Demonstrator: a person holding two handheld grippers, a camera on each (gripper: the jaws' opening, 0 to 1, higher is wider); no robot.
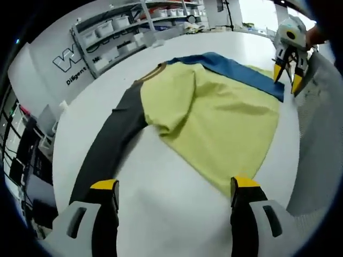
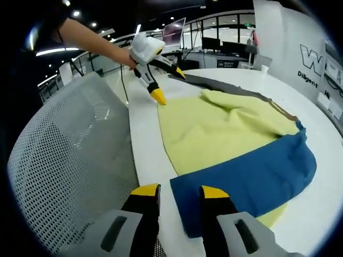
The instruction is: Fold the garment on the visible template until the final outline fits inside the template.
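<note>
Currently the long-sleeved shirt lies spread on the round white table, yellow-green body in the middle, one dark grey sleeve running out straight toward the left gripper, the blue sleeve folded across the body near the right gripper. No template outline is discernible on the tabletop from either view.

Left gripper: jaws wide apart, holding nothing, hovering above the table between the grey sleeve's cuff and the yellow hem. Right gripper: jaws parted a little, empty, just at the edge of the blue sleeve, close to the table rim beside a mesh chair back.

Risks, as judged:
- Body fabric is rumpled near the collar; folding over it would likely trap wrinkles and leave a bulky, oversized outline.
- Right jaws sit at the table edge; a pinch could catch only the blue layer, or drag cloth off the rim.
- Grey sleeve is long; lifting it from the cuff alone may twist it or pull the body askew.
</note>
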